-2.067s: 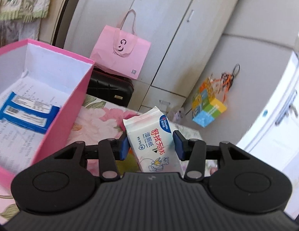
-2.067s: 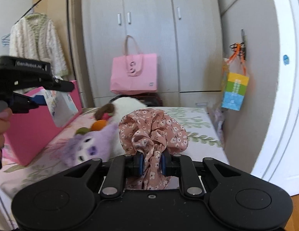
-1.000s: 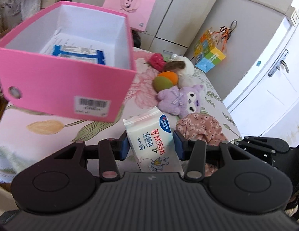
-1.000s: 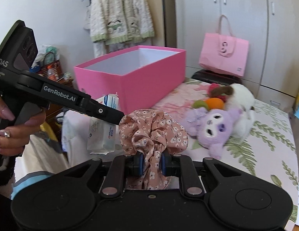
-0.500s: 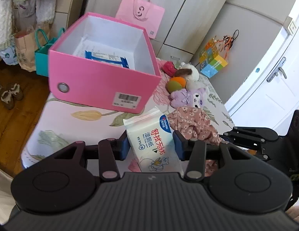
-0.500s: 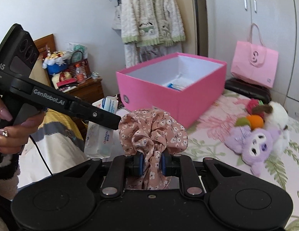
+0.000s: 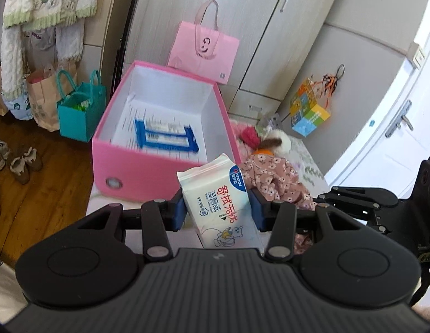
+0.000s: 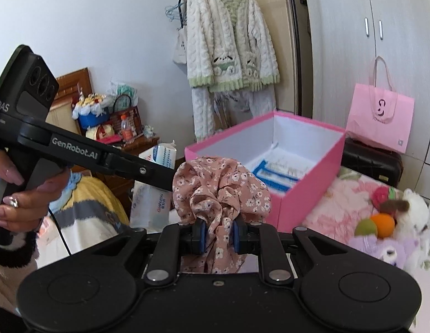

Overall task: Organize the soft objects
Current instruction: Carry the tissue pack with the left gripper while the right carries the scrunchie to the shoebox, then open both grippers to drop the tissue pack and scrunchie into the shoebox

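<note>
Both hands have pulled back and up since a second ago, so the pink box (image 7: pixel 165 149) now sits out ahead with its open top in full view instead of looming close. The left gripper (image 7: pixel 217 211) pinches a pack of wet wipes (image 7: pixel 220 202) by its two side edges, pads pressed flat on it. The right gripper (image 8: pixel 218 235) is squeezed nearly closed on a bunched floral scrunchie (image 8: pixel 220 188), fabric puffing out above the pads.

Handling-wise, I'd guess both are light. The wipes pack is squishy with a slick film wrap, so gripping the sides mid-body seems right; it could slide if tilted. The scrunchie is all soft folds and won't slip, but it'll cling to the pads a bit on release.

One blue-edged pack (image 7: pixel 166 138) already lies in the box. The plush toys (image 8: pixel 386 222) stay on the floral bedspread (image 8: pixel 339 208) to the right of it.

Hard to see: the box contents are motion-blurred, the bottom of the wipes pack is hidden behind the gripper body, and the purple plush is cut off at the frame edge.
</note>
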`<state>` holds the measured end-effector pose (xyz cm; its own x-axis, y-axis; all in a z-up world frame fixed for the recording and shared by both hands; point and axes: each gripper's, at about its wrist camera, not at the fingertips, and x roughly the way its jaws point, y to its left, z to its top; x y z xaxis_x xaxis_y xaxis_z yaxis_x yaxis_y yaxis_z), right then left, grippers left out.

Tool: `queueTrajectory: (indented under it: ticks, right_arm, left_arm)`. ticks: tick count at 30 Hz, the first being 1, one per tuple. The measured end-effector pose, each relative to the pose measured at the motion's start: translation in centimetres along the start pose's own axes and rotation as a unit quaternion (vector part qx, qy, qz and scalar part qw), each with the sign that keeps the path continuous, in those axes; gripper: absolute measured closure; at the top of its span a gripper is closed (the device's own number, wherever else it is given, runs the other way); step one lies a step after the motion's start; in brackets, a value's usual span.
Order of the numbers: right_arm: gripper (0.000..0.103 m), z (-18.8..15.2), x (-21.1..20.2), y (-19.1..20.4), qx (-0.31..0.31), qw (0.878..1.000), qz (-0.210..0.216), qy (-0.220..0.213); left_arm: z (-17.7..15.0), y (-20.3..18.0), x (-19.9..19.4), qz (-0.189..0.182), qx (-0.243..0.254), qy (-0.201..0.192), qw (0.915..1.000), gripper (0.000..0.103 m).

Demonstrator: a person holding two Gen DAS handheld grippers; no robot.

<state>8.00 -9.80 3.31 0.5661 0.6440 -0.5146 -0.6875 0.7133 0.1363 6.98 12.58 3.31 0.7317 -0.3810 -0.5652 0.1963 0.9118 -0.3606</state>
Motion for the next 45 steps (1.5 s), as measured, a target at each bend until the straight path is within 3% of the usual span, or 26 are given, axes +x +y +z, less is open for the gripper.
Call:
queueTrajectory:
  ticks: [8, 12, 18, 22, 26, 31, 38, 41, 43, 45]
  right_arm:
    - [0.081, 6.2, 2.3, -3.1, -0.015, 0.999, 0.007, -0.04]
    - [0.081, 9.1, 4.9, -5.6, -0.019, 0.999, 0.009, -0.037]
    - [0.08, 11.8, 11.7, -8.8, -0.043, 0.999, 0.005, 0.026]
    - [0.079, 12.4, 16.2, -10.7, -0.085, 0.993, -0.018, 0.075]
    - [0.076, 13.1, 19.2, -12.1, -0.118, 0.988, -0.027, 0.095]
    - [0.075, 13.2, 22.2, -13.3, -0.142, 0.976, -0.011, 0.167]
    - [0.073, 12.7, 24.3, -14.1, -0.157, 0.968, -0.033, 0.193]
    - [0.061, 12.5, 24.8, -13.9, -0.171, 0.964, -0.053, 0.194]
    - [0.039, 12.4, 24.6, -13.9, -0.175, 0.964, -0.071, 0.185]
    - [0.038, 12.4, 23.7, -13.9, -0.178, 0.966, -0.081, 0.171]
  left_arm:
    - [7.0, 1.1, 2.9, 0.007, 0.001, -0.036, 0.9993, 0.058]
    - [10.6, 1.7, 6.0, 0.019, 0.009, -0.035, 0.9992, 0.058]
    - [14.4, 3.7, 12.8, 0.054, 0.013, -0.003, 0.9984, 0.058]
    - [15.5, 6.0, 17.9, 0.055, -0.015, 0.033, 0.9978, 0.058]
    - [15.9, 7.5, 21.6, 0.065, -0.044, 0.063, 0.9949, 0.058]
    - [15.8, 8.0, 23.8, 0.092, -0.055, 0.085, 0.9906, 0.058]
    - [16.0, 8.6, 25.2, 0.107, -0.069, 0.097, 0.9872, 0.057]
    - [16.0, 8.3, 25.1, 0.117, -0.07, 0.085, 0.987, 0.053]
    - [16.2, 7.8, 24.5, 0.127, -0.048, 0.062, 0.9888, 0.049]
    - [16.2, 7.1, 23.3, 0.13, -0.026, 0.042, 0.9903, 0.044]
